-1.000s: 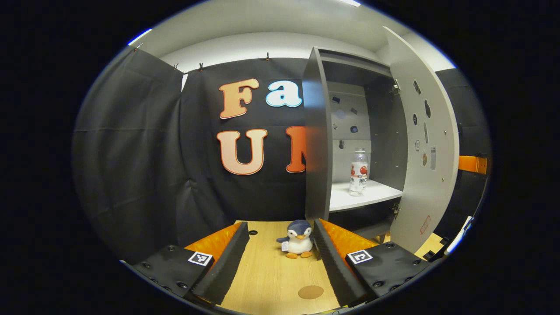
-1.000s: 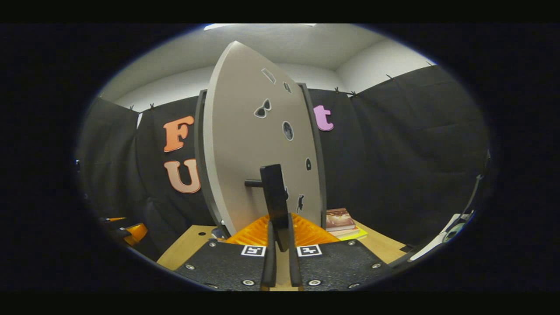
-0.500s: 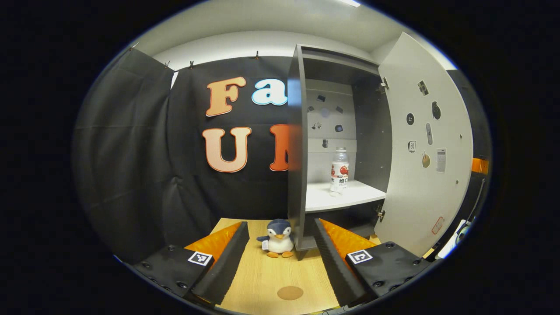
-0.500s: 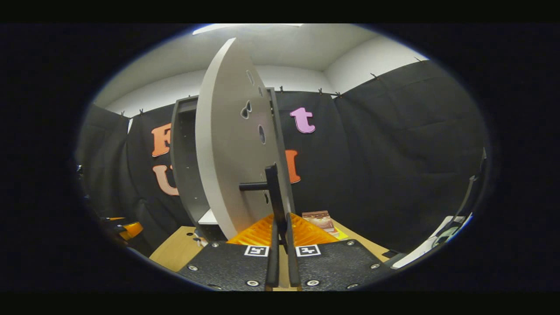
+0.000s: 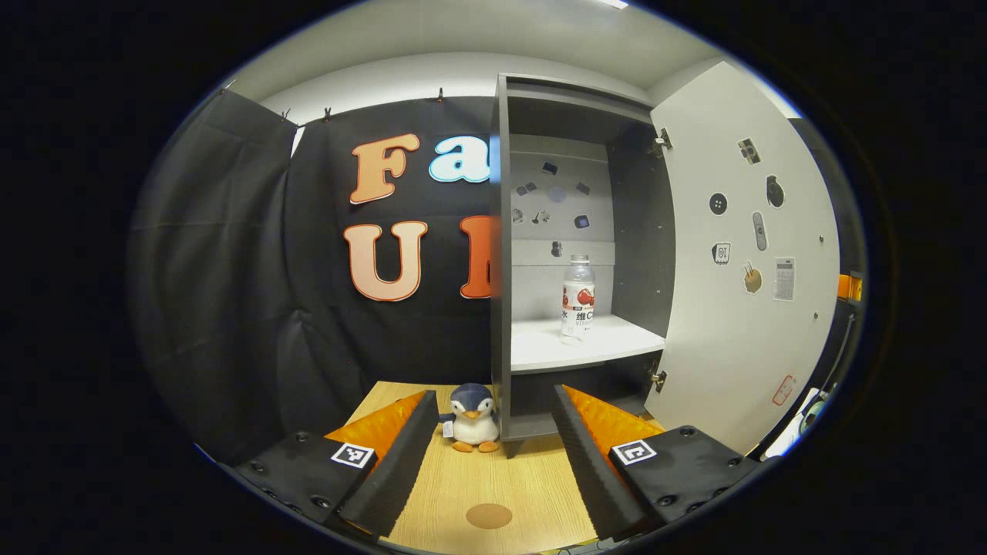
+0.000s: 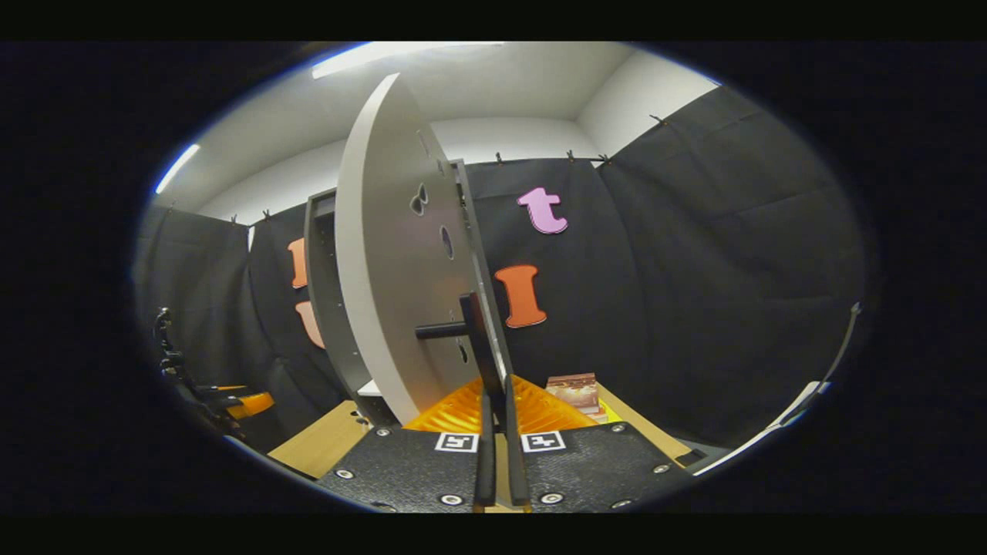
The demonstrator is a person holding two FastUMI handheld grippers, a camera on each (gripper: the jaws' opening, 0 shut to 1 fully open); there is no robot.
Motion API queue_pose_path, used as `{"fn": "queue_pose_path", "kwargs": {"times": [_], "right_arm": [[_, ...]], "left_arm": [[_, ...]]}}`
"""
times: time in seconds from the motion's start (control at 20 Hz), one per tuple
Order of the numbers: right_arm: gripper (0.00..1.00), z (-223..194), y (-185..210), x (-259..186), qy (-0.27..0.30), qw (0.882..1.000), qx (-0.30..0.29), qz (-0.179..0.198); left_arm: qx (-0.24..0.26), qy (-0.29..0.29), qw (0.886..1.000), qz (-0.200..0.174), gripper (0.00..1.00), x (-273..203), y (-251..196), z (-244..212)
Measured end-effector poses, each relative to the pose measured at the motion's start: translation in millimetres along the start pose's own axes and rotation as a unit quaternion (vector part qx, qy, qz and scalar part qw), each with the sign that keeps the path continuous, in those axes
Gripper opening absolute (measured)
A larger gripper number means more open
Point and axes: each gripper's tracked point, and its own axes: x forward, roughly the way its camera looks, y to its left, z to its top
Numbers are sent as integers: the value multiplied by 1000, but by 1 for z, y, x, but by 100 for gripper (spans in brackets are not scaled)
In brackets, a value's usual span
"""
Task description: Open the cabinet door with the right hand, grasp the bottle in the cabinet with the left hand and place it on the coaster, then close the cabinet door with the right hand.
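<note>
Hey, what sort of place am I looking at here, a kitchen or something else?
Probably not a kitchen: it looks like a staged recording booth. Black cloth hangs clipped along the walls, a lone grey cabinet stands on a wooden table, and a toy penguin sits beside it as a prop.

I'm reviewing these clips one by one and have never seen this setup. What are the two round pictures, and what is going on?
No robot here: a person carries a hand-held gripper in each hand, each with a camera looking along its two fingers. In the left gripper view, the left hand-held gripper is open over a wooden table. Ahead stands a cabinet with its door swung open, and a bottle upright on its shelf. A toy penguin and a round coaster lie on the table. In the right gripper view, the right hand-held gripper is shut on the door handle; books lie beyond.
</note>
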Motion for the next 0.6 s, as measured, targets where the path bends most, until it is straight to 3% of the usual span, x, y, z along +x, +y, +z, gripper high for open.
{"fn": "queue_pose_path", "kwargs": {"times": [0.3,0.35,0.4,0.55,0.6], "right_arm": [[0,0,-2,0,0,1000,-6,5],[6,1,-3,-1,-2,1000,-8,8],[0,1,-3,0,-1,1000,-5,8],[0,0,-2,-5,-2,1000,1,1],[7,2,-6,-5,-8,1000,1,-6]], "left_arm": [[-4,4,1000,-1,96,-4,-14,-2],[-4,5,1000,-1,96,-4,-15,-3],[-6,2,1000,1,96,-4,-14,-2],[-15,-2,1000,-3,96,1,-21,2],[-16,-4,1000,-9,96,7,-27,4]]}}
